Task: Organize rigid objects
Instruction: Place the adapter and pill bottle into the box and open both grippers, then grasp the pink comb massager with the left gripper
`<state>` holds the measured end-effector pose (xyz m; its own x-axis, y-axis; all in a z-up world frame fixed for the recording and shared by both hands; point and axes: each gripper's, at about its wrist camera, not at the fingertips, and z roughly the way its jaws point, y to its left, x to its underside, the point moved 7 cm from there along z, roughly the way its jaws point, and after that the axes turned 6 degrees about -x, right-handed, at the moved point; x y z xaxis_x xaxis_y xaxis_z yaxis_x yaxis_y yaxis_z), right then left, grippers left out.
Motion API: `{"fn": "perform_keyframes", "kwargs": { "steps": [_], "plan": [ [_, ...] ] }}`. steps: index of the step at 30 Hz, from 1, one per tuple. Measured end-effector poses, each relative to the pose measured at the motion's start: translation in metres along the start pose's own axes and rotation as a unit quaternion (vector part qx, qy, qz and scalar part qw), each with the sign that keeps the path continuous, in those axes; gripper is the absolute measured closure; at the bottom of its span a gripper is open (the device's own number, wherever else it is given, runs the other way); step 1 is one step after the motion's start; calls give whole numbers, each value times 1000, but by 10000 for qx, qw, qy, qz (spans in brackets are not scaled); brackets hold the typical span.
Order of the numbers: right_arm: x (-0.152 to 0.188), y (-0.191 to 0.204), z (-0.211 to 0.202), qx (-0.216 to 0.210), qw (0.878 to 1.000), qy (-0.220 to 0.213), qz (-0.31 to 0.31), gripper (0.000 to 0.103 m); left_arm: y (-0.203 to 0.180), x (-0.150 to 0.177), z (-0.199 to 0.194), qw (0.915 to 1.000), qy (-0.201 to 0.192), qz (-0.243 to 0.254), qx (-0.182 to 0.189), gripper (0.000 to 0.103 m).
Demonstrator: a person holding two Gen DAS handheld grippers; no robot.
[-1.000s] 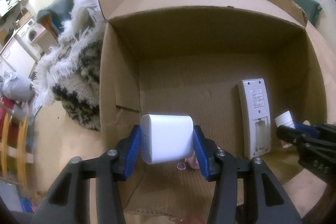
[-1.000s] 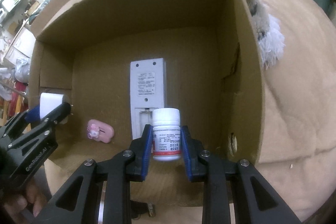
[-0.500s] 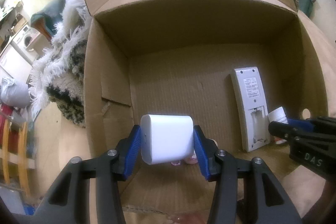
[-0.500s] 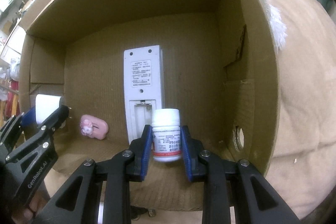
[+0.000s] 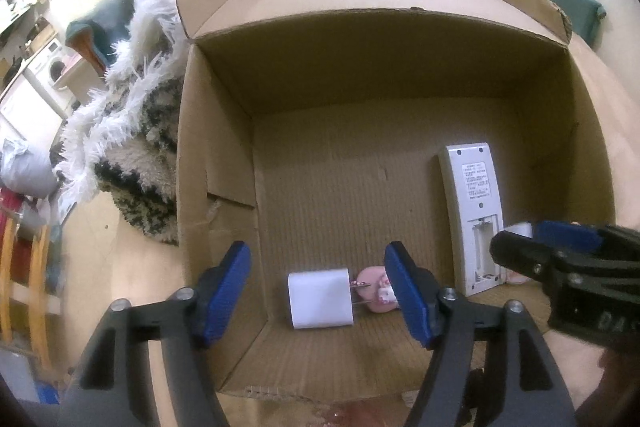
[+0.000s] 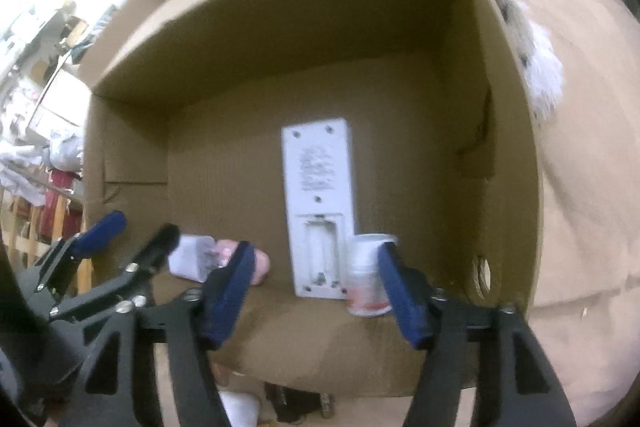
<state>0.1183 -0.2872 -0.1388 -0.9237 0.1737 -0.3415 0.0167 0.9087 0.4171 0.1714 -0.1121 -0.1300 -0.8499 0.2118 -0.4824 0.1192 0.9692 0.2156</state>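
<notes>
Your left gripper [image 5: 318, 293] hangs over the near end of the open brown cardboard box [image 5: 218, 163], its jaws wide after just opening, and nothing is pressed between them. The white square plug charger [image 5: 320, 299] lies on the box floor below them, close to the near left corner, prongs pointing at the small pink figure [image 5: 374, 291] just beside it. Your right gripper [image 6: 316, 291] has also just been opening; its jaws stand wide and clear of the white pill bottle with the red-banded label [image 6: 366, 279], which stands on the box floor between them, nearer the right blue pad [image 6: 402, 297]. The bottle sits just beside the near end of the white rectangular remote control [image 6: 318, 199], which lies back-up on the box floor with its battery bay uncovered.
</notes>
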Motion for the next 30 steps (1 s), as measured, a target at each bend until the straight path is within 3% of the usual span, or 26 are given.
{"fn": "perform_keyframes", "kwargs": {
  "steps": [3,6,18,25,30],
  "plan": [
    [-4,7,-4,-63,9998,-126,-117,17,1,0,-1,10000,-8,-28,16,36],
    [-7,10,-7,-120,9996,-224,-108,14,3,-1,-4,9999,-40,-101,60,36],
    [-7,4,-25,-91,9988,-455,173,14,14,3,-23,9996,-114,-219,139,36],
    [4,2,-43,-50,9981,-592,187,14,26,12,-40,9974,-92,-510,503,36],
    [20,3,-56,-80,9979,-612,198,14,38,25,-50,9971,-107,-610,437,33]
  ]
}}
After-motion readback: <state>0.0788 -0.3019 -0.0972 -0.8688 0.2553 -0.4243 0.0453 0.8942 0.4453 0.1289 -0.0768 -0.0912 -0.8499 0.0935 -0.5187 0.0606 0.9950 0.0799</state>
